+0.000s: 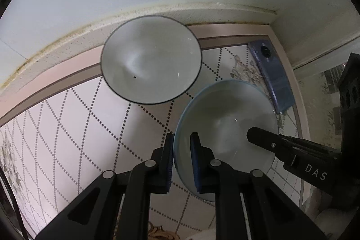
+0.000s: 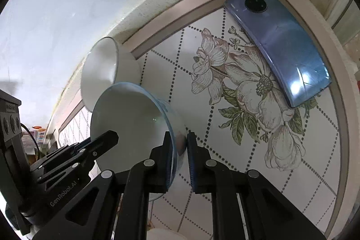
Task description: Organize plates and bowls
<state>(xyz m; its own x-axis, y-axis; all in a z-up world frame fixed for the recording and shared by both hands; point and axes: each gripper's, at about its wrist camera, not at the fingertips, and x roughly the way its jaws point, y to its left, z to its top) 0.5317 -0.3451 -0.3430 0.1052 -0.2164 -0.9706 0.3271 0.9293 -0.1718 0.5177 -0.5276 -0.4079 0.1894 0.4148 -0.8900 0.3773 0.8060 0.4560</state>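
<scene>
Jaws of the left gripper (image 1: 181,163) pinch the near-left rim of the blue-rimmed bowl (image 1: 227,127); a second bowl (image 1: 150,59) sits beyond. In the right view, the right gripper (image 2: 180,161) clamps the opposite rim. Uneven lifting could twist the bowl loose onto the table (image 2: 225,127).

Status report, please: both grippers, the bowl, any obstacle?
Left gripper and right gripper both shut on blue-rimmed bowl, opposite rims. Dark-rimmed bowl close behind. Phone to the side, clear.
</scene>
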